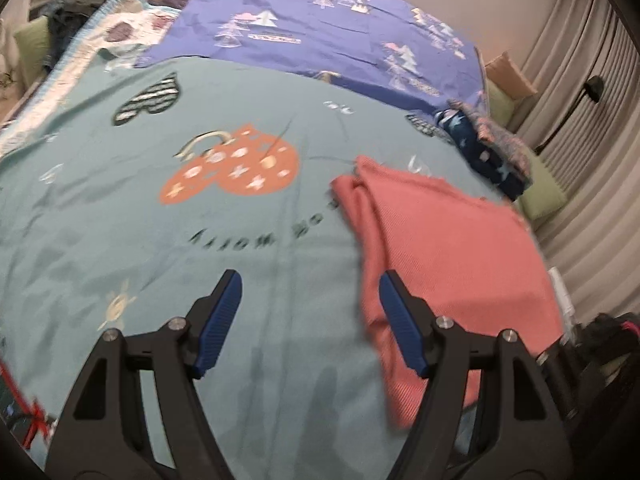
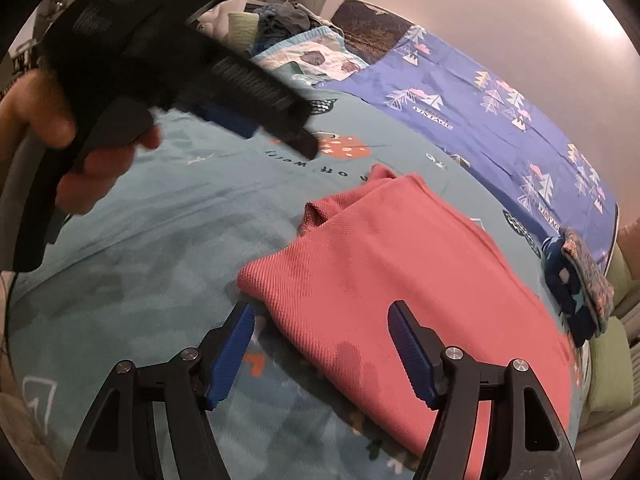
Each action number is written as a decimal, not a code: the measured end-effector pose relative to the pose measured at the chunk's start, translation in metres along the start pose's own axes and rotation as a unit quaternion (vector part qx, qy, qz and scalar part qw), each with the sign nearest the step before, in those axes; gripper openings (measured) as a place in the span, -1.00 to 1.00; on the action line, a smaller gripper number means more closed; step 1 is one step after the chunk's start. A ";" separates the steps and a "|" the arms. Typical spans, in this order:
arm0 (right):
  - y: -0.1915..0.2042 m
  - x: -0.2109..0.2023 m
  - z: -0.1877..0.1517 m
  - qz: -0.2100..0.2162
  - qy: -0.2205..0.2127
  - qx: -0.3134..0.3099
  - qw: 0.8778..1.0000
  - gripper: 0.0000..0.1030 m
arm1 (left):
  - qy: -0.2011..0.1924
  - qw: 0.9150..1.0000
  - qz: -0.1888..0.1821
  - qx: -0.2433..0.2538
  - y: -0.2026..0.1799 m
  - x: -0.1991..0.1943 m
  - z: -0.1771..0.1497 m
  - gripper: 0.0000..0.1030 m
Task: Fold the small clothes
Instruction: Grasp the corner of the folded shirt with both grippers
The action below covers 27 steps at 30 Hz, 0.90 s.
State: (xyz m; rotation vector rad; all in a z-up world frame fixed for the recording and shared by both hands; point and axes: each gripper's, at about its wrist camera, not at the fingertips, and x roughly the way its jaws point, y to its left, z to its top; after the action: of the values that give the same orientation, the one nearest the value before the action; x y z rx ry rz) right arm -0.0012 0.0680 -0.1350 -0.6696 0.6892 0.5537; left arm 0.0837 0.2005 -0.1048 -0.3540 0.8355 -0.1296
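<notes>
Writing: the teal bedspread (image 1: 120,220) carries dark lettering near its middle, seen upside down and too blurred to read in full. The purple sheet (image 1: 320,28) at the far end of the bed has tree motifs and small captions; one in the right wrist view appears to read "VINTAGE" (inverted).

Task item: the pink knit garment (image 2: 392,264) lies flat and folded on the bedspread toward the right edge of the bed, with one bunched corner pointing at the lettering.

Surroundings: a small stack of folded dark blue star-print and patterned clothes (image 1: 492,152) sits at the right edge, beyond the pink garment and apart from it. A heap of unfolded clothes (image 2: 284,20) lies at the far left corner. Pleated curtains (image 1: 592,120) hang beyond the right edge.

Claws: the left gripper (image 1: 310,324) hovers with its jaws apart over bare bedspread, its right finger overlapping the garment's left edge. The right gripper (image 2: 322,354) also stands apart, with the garment's near corner between its fingers, unclamped.

Only the right wrist view shows the person's hand (image 2: 60,140) on the left gripper's handle, blocking part of the bedspread.
</notes>
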 end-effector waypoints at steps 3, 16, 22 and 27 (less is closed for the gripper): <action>0.003 0.007 0.003 -0.004 0.004 0.004 1.000 0.38 | 0.010 0.999 -0.035 0.000 -0.008 0.017 0.015 0.39; -0.004 0.021 0.005 0.043 0.008 0.053 0.998 -0.07 | 0.106 0.990 -0.097 0.017 -0.031 0.101 0.050 -0.62; -0.022 0.012 0.008 0.073 -0.012 0.107 0.992 -0.86 | 0.093 0.991 -0.095 0.011 -0.033 0.089 0.060 -0.71; -0.051 -0.004 0.005 0.102 -0.040 0.169 0.980 -0.88 | 0.094 0.992 -0.083 0.023 -0.047 0.080 0.071 -0.71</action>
State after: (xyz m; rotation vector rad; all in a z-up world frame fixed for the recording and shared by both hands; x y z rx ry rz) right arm 0.0318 0.0374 -0.1104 -0.2588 0.7585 0.6300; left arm 0.1907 0.1550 -0.1005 -0.3722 0.9868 -0.3403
